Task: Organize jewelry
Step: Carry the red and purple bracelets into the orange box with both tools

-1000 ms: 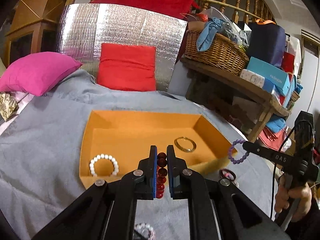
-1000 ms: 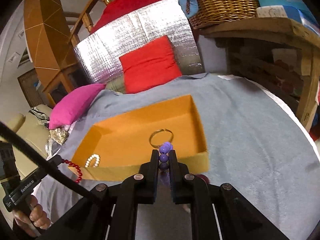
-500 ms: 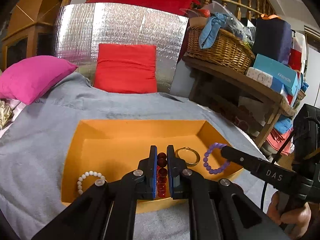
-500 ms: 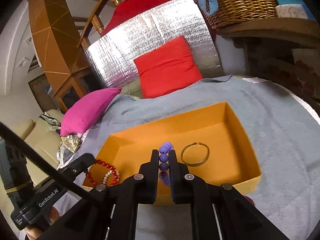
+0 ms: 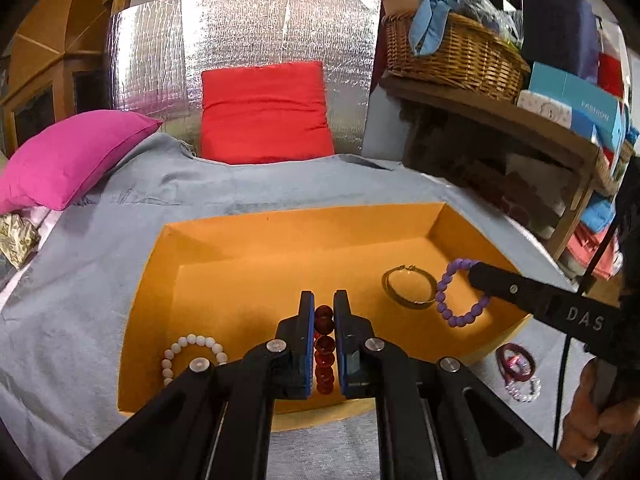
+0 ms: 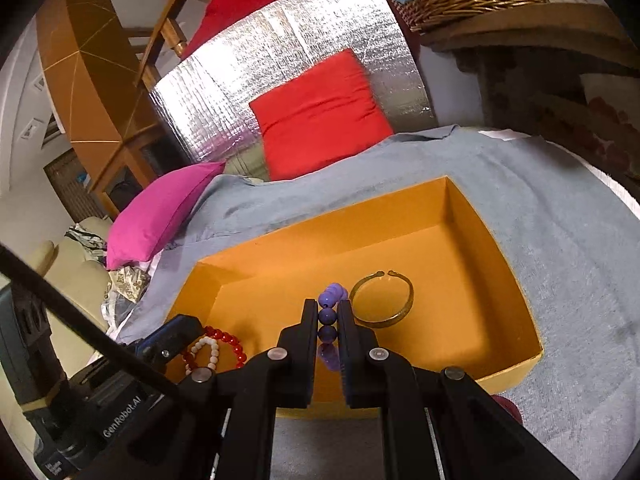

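Observation:
An orange tray [image 5: 304, 224] lies on the grey cloth; it also shows in the right wrist view [image 6: 496, 240]. My left gripper [image 5: 324, 312] is shut on a red bead bracelet [image 5: 323, 344] above the tray's front middle. My right gripper [image 6: 328, 316] is shut on a purple bead bracelet [image 6: 329, 312], held above the tray beside a gold bangle [image 6: 382, 300]. In the left wrist view the purple bracelet [image 5: 460, 300] hangs next to the bangle [image 5: 408, 286]. A white bead bracelet [image 5: 192, 350] lies at the tray's front left.
Two small bracelets [image 5: 518, 372] lie on the cloth right of the tray. A pink cushion [image 5: 72, 156] and a red cushion [image 5: 264, 112] sit behind. A wooden shelf [image 5: 500, 116] with a wicker basket [image 5: 452, 52] stands at the right.
Both grippers have moved forward over the tray, each still holding its bracelet. The purple bracelet went from outside the tray's right edge to above its floor beside the bangle.

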`<action>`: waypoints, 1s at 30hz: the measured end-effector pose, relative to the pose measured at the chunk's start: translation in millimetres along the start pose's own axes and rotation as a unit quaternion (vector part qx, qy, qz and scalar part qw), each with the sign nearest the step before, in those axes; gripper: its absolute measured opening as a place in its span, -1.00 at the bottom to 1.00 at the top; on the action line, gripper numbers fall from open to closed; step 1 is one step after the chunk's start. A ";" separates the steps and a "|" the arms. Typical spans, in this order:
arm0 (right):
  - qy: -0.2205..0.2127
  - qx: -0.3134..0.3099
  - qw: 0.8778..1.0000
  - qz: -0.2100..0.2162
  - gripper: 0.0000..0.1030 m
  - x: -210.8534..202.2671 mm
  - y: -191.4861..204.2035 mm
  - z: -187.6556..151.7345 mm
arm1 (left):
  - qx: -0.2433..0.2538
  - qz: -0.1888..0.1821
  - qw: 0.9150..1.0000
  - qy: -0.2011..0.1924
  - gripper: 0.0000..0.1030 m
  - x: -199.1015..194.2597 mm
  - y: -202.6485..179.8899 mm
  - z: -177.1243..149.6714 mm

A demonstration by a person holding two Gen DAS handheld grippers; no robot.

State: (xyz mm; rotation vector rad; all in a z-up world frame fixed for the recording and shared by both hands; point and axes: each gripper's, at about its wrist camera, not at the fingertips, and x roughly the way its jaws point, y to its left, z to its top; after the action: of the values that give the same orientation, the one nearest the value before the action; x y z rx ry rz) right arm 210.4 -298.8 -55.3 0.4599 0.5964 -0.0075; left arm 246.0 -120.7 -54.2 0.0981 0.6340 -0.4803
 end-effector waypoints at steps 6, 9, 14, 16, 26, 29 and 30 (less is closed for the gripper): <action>0.004 -0.003 1.000 -0.002 -0.80 1.3 1.4 -1.4 | 0.011 0.012 1.000 0.004 -0.81 2.4 -4.5 -1.4; 0.010 -0.001 1.000 -0.007 -0.80 3.5 0.4 -3.2 | 0.013 0.014 1.000 0.006 -0.81 3.3 -6.5 -2.3; 0.018 0.002 1.000 -0.013 -0.80 5.3 -2.6 -6.4 | 0.018 0.021 1.000 0.014 -0.81 7.5 -8.9 -4.6; 0.018 0.002 1.000 -0.013 -0.80 3.9 -2.5 -6.5 | 0.018 0.022 0.999 0.016 -0.81 7.9 -9.5 -5.4; 0.019 -0.002 1.000 -0.018 -0.80 -0.9 -2.4 -10.7 | 0.022 0.027 0.999 0.024 -0.81 9.6 -13.6 -9.2; 0.018 0.000 1.000 -0.019 -0.80 -1.5 -3.2 -10.5 | 0.023 0.028 0.999 0.026 -0.81 10.0 -13.8 -9.8; 0.018 0.000 1.000 -0.019 -0.80 -1.7 -2.7 -10.6 | 0.023 0.029 0.999 0.026 -0.81 10.6 -13.6 -10.0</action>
State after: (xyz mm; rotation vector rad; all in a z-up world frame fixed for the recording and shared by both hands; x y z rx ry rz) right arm 202.9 -296.9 -63.3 0.4495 0.6413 -0.0344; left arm 241.7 -134.7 -67.7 0.1726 0.6703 -0.4379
